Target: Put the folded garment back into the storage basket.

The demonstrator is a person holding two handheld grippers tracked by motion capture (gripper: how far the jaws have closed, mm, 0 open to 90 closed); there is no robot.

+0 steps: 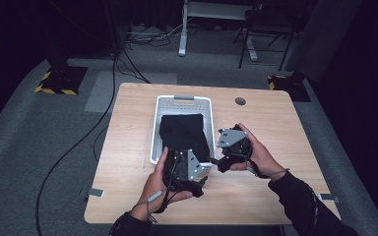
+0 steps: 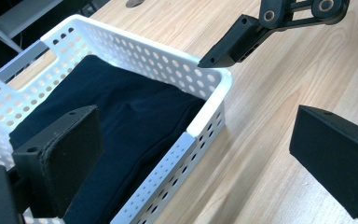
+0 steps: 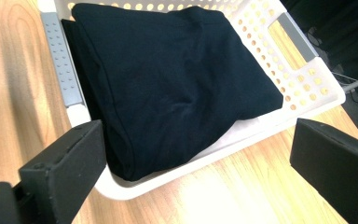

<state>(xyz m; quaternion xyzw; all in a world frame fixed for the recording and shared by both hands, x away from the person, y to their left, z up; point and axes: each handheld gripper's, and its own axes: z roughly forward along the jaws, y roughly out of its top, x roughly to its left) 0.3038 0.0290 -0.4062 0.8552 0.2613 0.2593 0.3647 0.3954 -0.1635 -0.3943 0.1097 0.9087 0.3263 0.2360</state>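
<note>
A white perforated basket (image 1: 182, 101) stands on the wooden table (image 1: 275, 123) and holds a folded black cloth (image 1: 184, 130). My left gripper (image 1: 191, 162) sits at the basket's near right corner. In the left gripper view it (image 2: 196, 156) is open, one jaw over the cloth (image 2: 121, 116) and one over bare wood, straddling the basket wall (image 2: 200, 126). My right gripper (image 1: 226, 150) is just right of the basket. In the right gripper view it (image 3: 200, 161) is open and faces the cloth (image 3: 168, 79) and the basket rim (image 3: 307, 93). Neither gripper holds anything.
The right gripper's jaw tip (image 2: 233, 46) hangs close above the basket corner (image 2: 216, 77) in the left gripper view. A round cable hole (image 1: 240, 101) is at the table's back right. Beyond the table are desk legs (image 1: 182, 29), a chair (image 1: 268, 29) and floor cables (image 1: 113, 83).
</note>
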